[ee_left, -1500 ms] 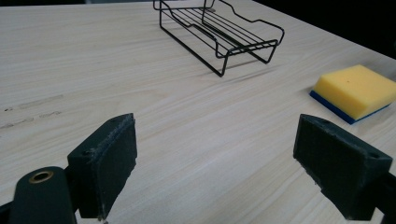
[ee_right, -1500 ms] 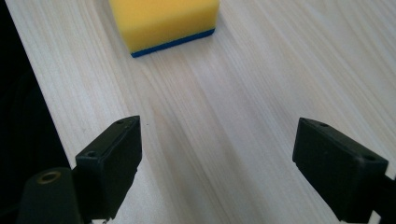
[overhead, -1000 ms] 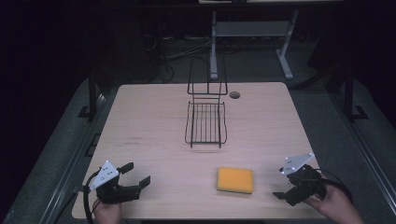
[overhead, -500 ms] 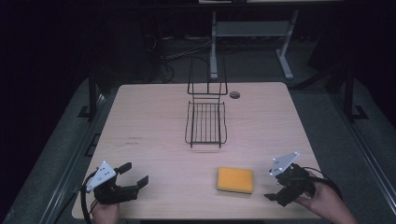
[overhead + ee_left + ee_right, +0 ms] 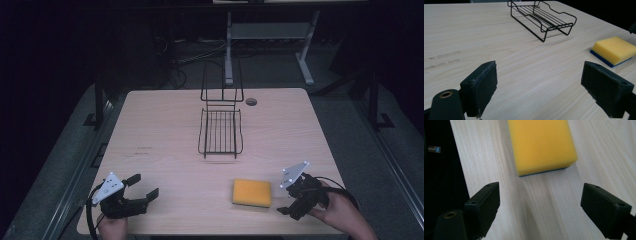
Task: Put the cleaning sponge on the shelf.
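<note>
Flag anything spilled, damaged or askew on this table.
Nothing stands out. The sponge lies flat, yellow side up, near the open right gripper. The wire rack stands upright mid-table. Left gripper is open too.

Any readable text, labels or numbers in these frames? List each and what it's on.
No text can be read for certain.
Small label on the dark area past the table edge, right gripper view: pale characters, too small and blurred to read.
Faint dark marks on the table, high view: scuffs or tiny print, cannot tell.
Sponge, wire rack: no visible text.
</note>
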Available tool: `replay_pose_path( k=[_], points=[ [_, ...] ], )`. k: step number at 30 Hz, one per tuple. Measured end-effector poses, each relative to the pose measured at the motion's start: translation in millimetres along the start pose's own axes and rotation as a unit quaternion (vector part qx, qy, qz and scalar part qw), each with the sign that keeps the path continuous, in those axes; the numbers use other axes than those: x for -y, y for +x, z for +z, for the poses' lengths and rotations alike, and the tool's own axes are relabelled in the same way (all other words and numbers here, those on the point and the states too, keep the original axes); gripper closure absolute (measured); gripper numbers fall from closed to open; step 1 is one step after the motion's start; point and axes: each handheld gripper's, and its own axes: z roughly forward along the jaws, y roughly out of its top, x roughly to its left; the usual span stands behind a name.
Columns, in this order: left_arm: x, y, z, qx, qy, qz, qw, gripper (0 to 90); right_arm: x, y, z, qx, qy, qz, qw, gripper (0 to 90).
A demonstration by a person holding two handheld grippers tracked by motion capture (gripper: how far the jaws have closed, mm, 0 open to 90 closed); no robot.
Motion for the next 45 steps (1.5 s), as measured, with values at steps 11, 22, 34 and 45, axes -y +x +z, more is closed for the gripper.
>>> replay_pose_path(
  k=[11,22,34,45],
  points=[
    [-0.2,-1.0,0.0,0.002,0.0,0.001,1.0,12.8,-14.2,0.9,4.0,-0.009,0.008,-0.016,0.9998,15.5],
    [-0.4,-0.7,0.4,0.003,0.0,0.001,1.0,12.8,-27.4,2.6,6.4,-0.013,0.011,-0.03,0.9994,15.5],
    [-0.8,0.1,-0.6,0.003,0.0,0.001,1.0,12.8,-44.7,5.9,12.5,-0.021,0.019,-0.048,0.9984,15.3],
    [-1.1,-0.1,-1.3,0.003,-0.001,0.002,1.0,12.8,-58.2,3.8,17.5,-0.027,0.029,-0.06,0.9974,14.8]
  ],
)
